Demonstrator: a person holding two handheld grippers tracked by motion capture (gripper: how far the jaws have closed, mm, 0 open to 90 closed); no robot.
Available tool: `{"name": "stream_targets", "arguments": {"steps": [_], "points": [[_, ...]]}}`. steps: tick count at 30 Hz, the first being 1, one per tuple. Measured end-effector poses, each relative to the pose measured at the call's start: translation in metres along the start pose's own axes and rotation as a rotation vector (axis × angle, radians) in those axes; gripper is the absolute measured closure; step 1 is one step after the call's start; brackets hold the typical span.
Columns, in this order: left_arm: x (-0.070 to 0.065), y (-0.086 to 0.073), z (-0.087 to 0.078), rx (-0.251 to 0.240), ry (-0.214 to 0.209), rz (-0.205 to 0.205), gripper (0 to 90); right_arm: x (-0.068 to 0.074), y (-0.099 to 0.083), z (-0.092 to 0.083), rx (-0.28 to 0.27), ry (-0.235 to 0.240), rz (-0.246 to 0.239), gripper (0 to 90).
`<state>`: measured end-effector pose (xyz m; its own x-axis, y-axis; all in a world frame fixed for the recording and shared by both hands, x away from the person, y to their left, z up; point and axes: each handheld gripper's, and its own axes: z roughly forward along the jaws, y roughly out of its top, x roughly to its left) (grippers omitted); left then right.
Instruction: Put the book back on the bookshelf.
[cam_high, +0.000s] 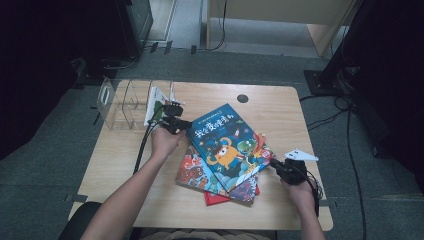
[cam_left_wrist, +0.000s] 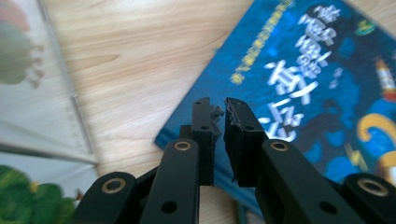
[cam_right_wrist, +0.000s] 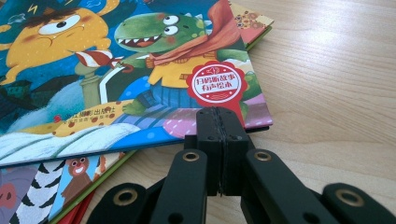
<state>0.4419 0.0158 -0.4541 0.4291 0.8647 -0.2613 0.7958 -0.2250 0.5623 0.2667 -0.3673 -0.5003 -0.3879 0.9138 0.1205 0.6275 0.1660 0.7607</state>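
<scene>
A blue picture book (cam_high: 226, 142) with a yellow monster and a green dinosaur on its cover is seen lying face up on top of a loose stack of picture books (cam_high: 216, 181), turned at an angle to them. The stack is fanned out near the middle of the bench (cam_high: 280, 107). A round red sticker (cam_right_wrist: 216, 84) is printed near one lower corner of the cover.

clear acrylic book rack (cam_high: 120, 102) sits at the far left corner of the wooden table (cam_high: 280, 115), one green-covered book (cam_high: 156, 102) standing in it, cables (cam_high: 345, 125) across the grey floor
</scene>
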Motion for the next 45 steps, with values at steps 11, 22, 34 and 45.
{"name": "stream_targets", "arguments": {"steps": [11,22,34,45], "points": [[-0.027,0.015,0.01,-0.005,0.024,0.017,85.8,-0.001,0.001,0.001,0.001,0.0,0.002,89.4],[-0.031,0.031,0.031,0.019,0.082,0.031,85.1,-0.002,0.001,0.001,0.002,0.007,0.009,89.3],[-0.014,0.033,0.045,0.024,0.113,-0.018,84.8,-0.003,0.001,0.001,0.0,0.011,0.013,89.3],[-0.017,0.037,0.047,0.041,0.165,0.039,83.4,-0.003,0.001,0.001,-0.001,0.011,0.012,89.4]]}}
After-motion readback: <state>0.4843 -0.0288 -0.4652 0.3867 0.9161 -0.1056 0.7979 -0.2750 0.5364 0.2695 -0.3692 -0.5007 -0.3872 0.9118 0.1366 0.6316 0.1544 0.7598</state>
